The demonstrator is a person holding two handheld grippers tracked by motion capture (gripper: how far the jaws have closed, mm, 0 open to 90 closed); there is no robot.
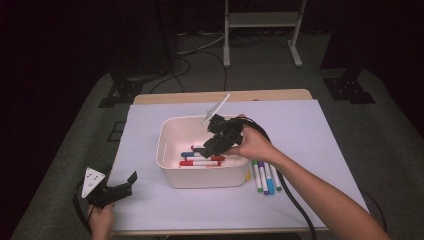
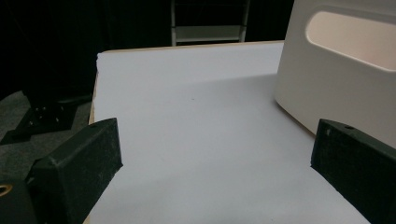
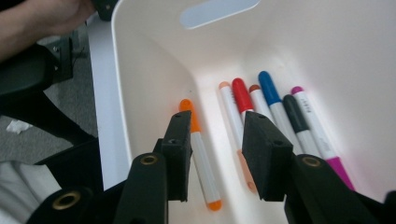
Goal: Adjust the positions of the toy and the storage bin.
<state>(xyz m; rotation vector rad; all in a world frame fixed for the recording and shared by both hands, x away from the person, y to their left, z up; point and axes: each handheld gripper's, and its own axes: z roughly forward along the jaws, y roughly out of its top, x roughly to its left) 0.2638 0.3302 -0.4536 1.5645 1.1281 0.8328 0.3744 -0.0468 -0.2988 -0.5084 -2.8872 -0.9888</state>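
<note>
— So, where do the right tongs (image 3: 215,156) stand?

— Over the white bin (image 1: 172,176), tipped down into it, jaws partly apart with nothing between the pads. An orange-capped marker (image 3: 201,156) lies on the bin floor right beneath the gap, apart from the others.

— Others?

— A little cluster of markers (image 3: 275,116) lies side by side against the far wall as that gripper's camera sees it: red, blue, dark and pink caps among them. All of them rest loose in the bin.

— And what's left outside?

— A row of markers on the tabletop (image 1: 266,176), just beside the bin's right wall, green, purple and blue among them, close under the right hand's wrist. Their long axes run roughly toward the person, parallel to that wall.

— So the next pick is on which side?

— I'd judge the right. The row lies down and to the right of the right tongs, so they would need to lift over the rim and line the jaws across a marker's length.

— And the left tongs (image 1: 131,180)?

— Wide apart, holding nothing, resting low at the tabletop's near left corner, well apart from the row, with the bin between.
</note>
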